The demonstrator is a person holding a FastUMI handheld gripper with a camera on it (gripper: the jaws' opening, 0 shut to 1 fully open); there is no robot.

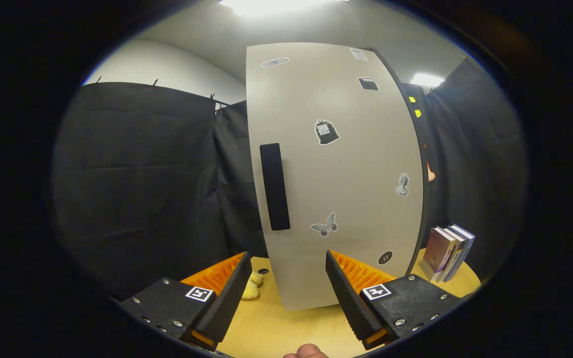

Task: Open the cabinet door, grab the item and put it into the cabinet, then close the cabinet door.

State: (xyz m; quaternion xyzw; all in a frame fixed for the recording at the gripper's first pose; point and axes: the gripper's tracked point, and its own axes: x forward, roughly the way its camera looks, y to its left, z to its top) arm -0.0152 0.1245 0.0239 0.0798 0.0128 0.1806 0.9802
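- While the gripper gapes wide, holding nothing, the shut cabinet door stands just ahead.
- Its handle sits left.
- A yellow toy lies on the table, beside the left finger.

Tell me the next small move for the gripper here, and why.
Probably move forward and up toward the black handle on the cabinet door and take hold of it. The door looks closed, and the gripper is open with nothing between its fingers, below the handle. The yellow item lies on the wooden table beside the cabinet, so opening the door likely comes first.
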